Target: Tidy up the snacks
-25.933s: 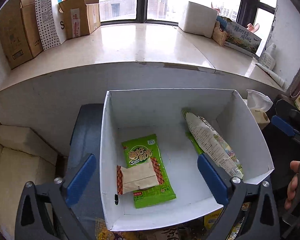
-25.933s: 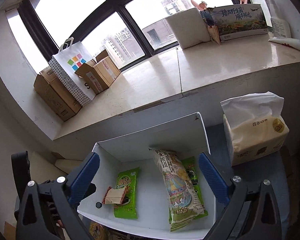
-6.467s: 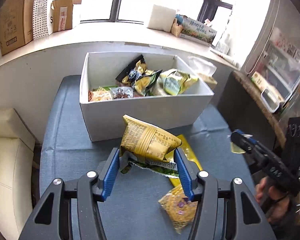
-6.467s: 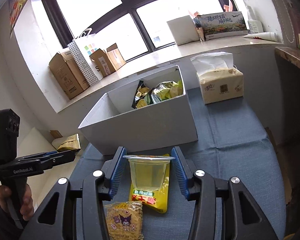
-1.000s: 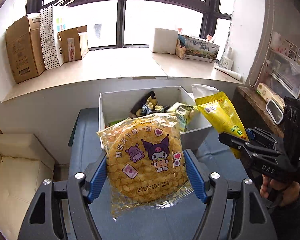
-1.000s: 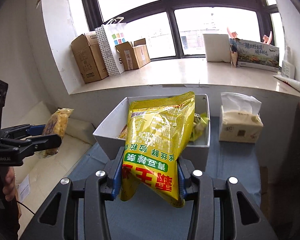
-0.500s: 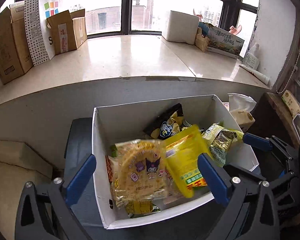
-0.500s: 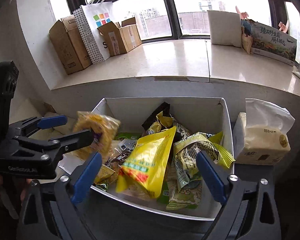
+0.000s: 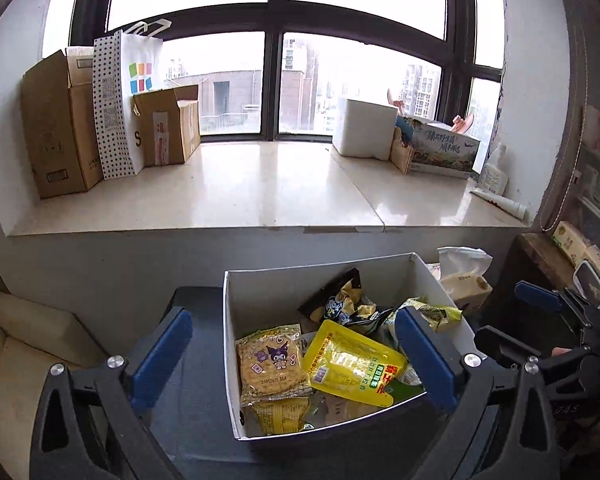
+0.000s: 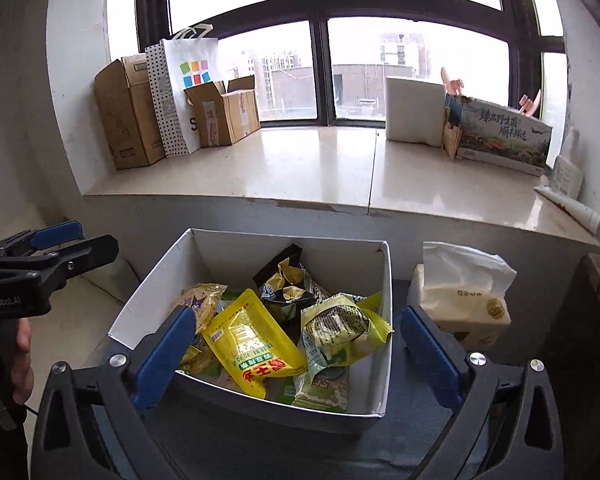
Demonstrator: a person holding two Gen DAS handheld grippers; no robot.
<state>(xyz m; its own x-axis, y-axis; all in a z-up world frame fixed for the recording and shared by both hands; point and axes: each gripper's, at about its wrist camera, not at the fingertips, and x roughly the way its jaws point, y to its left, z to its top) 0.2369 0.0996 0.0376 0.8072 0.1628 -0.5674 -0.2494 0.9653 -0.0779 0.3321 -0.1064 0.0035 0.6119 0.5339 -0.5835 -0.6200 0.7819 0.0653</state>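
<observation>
White box point(image 9: 230, 360) on bench: holds yellow pouch point(image 9: 350, 362), cartoon cracker pack point(image 9: 272, 362), black and green packets. Left tongs point(image 9: 296, 356) and right tongs point(image 10: 296, 350): spread wide, empty, above box. Advice: withdraw straight upward, avoiding the rim.

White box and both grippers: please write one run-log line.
left gripper: open | right gripper: open | white box: holds snack packets | yellow pouch: on top
</observation>
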